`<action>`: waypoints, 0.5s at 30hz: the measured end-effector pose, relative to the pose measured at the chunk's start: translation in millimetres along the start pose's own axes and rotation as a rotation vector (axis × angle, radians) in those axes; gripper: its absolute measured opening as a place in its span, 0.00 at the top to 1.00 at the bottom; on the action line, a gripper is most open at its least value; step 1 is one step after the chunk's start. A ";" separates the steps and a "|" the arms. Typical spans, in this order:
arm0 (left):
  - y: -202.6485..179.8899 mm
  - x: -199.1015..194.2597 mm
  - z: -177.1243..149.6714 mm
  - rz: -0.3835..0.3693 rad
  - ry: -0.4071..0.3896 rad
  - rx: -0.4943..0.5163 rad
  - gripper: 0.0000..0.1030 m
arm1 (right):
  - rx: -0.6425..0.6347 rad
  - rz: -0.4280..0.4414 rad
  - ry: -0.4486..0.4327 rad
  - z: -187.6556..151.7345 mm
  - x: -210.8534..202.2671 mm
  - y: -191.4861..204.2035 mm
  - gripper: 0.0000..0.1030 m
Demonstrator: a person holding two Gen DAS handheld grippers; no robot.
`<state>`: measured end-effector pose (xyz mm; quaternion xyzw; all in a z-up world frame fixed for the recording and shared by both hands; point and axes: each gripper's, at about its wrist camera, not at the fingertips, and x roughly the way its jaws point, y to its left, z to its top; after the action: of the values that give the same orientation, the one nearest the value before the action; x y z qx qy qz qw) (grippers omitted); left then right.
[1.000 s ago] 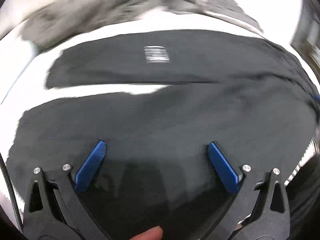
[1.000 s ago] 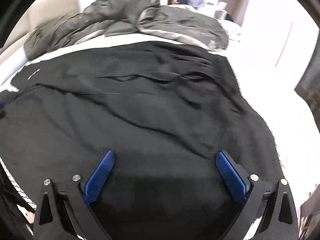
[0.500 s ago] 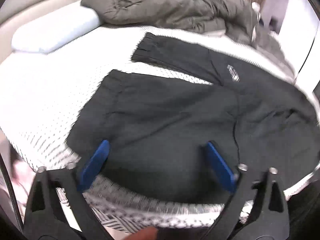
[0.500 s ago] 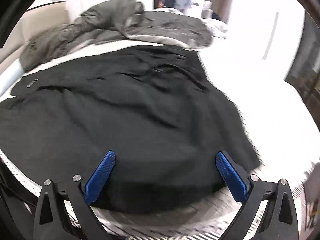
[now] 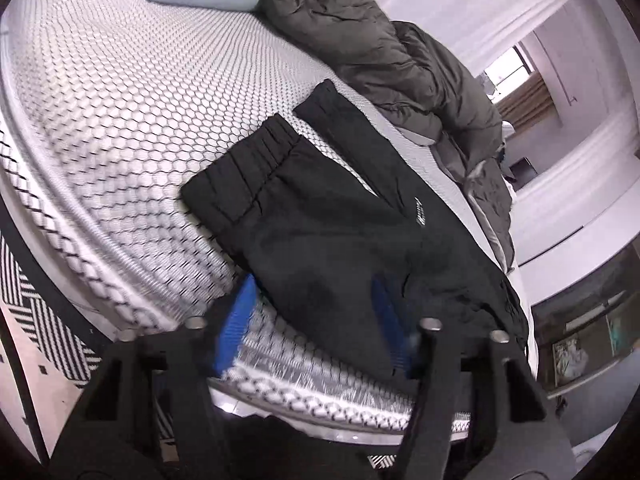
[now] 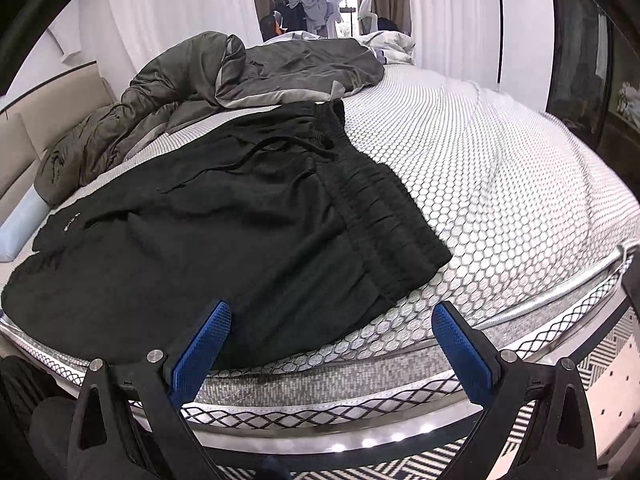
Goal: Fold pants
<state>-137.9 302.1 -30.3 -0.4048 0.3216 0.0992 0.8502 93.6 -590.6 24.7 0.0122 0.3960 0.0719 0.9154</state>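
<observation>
In the left wrist view, the black pants (image 5: 328, 216) lie spread on the honeycomb-patterned mattress (image 5: 120, 92), with a ribbed leg cuff (image 5: 244, 168) toward the upper left and a small white logo (image 5: 423, 211) farther right. The left gripper (image 5: 316, 322), blurred, has just been closing; its jaws stand partly apart with the near edge of a pant leg between them, and whether the blue pads (image 5: 234, 326) press the cloth cannot be told. An olive duvet (image 5: 380, 40) lies beyond. In the right wrist view, the right gripper (image 6: 332, 340) is wide apart and empty at the bed edge, just short of the elastic waistband (image 6: 380, 208), whose drawstring (image 6: 280, 148) trails across the fabric.
</observation>
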 end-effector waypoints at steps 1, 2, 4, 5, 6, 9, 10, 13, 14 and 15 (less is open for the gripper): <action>-1.8 8.2 2.2 0.001 -0.005 -0.009 0.59 | 0.005 0.001 0.001 -1.5 -0.3 0.0 0.01; -3.9 11.9 4.5 -0.006 -0.019 -0.009 0.63 | 0.010 0.002 0.000 -1.3 -0.7 0.0 0.01; -11.5 19.9 7.7 0.006 -0.043 0.008 0.72 | 0.024 0.015 -0.004 -3.4 -3.8 -2.0 0.01; -14.3 24.4 10.1 0.015 -0.043 0.023 0.72 | 0.035 0.022 -0.005 -4.0 -5.3 -3.4 0.01; -16.0 30.7 12.1 0.029 -0.039 0.033 0.72 | 0.053 0.035 -0.008 -5.3 -7.7 -6.0 0.01; -10.3 55.1 15.0 0.033 -0.007 -0.001 0.76 | 0.133 0.094 -0.024 -9.0 -11.6 -16.6 0.01; -7.1 60.3 15.7 0.033 -0.010 -0.010 0.82 | 0.169 0.123 -0.032 -10.2 -11.4 -21.7 0.01; -5.1 62.7 15.9 0.034 -0.040 -0.004 0.90 | 0.293 0.202 -0.035 -9.9 0.1 -38.7 0.10; -4.5 62.6 15.7 0.033 -0.045 -0.008 0.91 | 0.328 0.222 -0.035 -9.3 5.1 -43.7 0.20; -4.5 63.6 16.2 0.032 -0.048 -0.009 0.92 | 0.376 0.244 -0.033 -8.7 12.9 -50.4 0.24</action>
<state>-79.2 305.5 -59.8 -0.4008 0.3073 0.1241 0.8541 102.1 -639.0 5.4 0.2318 0.3831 0.1066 0.8878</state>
